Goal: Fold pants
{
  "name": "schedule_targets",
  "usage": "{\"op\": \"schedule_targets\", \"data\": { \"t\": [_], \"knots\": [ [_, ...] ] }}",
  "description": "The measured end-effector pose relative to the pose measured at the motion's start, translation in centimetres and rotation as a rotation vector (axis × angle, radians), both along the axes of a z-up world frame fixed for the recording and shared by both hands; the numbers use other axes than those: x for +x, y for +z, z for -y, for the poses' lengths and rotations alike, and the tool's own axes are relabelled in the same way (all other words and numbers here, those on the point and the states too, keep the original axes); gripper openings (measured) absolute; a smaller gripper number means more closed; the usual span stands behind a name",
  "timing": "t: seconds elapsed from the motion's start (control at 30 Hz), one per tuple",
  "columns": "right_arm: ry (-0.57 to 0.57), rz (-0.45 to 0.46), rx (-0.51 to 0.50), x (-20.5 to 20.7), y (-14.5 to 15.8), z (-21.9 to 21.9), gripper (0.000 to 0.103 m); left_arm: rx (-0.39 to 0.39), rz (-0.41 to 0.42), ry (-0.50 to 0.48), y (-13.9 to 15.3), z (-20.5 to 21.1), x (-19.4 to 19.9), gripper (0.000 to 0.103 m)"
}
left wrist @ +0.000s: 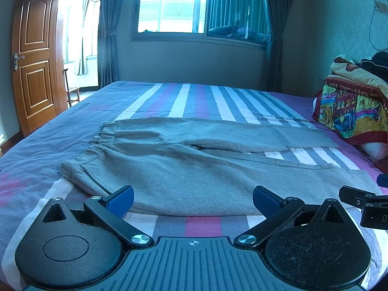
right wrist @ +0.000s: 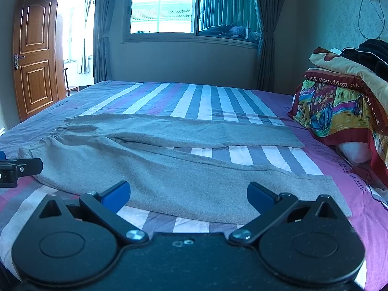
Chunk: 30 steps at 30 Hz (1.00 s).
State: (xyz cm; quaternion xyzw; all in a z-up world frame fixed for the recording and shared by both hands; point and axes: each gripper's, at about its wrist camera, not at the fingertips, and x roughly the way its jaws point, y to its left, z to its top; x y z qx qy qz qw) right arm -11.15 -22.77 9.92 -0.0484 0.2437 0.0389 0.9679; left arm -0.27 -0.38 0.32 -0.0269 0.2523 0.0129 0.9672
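Note:
Grey pants (left wrist: 194, 167) lie flat on the striped bed, waistband to the left, both legs running right and spread apart in a narrow V. They also show in the right wrist view (right wrist: 169, 169). My left gripper (left wrist: 193, 200) is open and empty, just above the near edge of the near leg close to the waist. My right gripper (right wrist: 188, 195) is open and empty, over the near edge of the same leg towards the cuff. The right gripper's tip shows at the right edge of the left wrist view (left wrist: 363, 200).
The bed sheet (left wrist: 203, 99) is striped blue, white and purple. A folded colourful quilt (right wrist: 339, 106) with dark clothing on top sits at the right side. A wooden door (left wrist: 34, 55) stands open at the left. A window (left wrist: 194, 7) is on the far wall.

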Motion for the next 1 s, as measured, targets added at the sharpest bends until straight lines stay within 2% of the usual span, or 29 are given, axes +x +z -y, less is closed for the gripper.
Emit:
{"op": "schedule_targets", "data": {
  "t": [0.77, 0.97, 1.0],
  "knots": [
    [0.009, -0.012, -0.001, 0.2, -0.4, 0.1, 0.103, 0.006, -0.018, -0.014, -0.7, 0.2, 1.0, 0.103],
    [0.093, -0.005, 0.023, 1.6, 0.3, 0.3, 0.103, 0.009, -0.049, 0.007, -0.6, -1.8, 4.0, 0.103],
    [0.115, 0.007, 0.032, 2.1, 0.6, 0.6, 0.103, 0.031, -0.044, 0.021, -0.4, -2.3, 4.9, 0.103]
  ]
}}
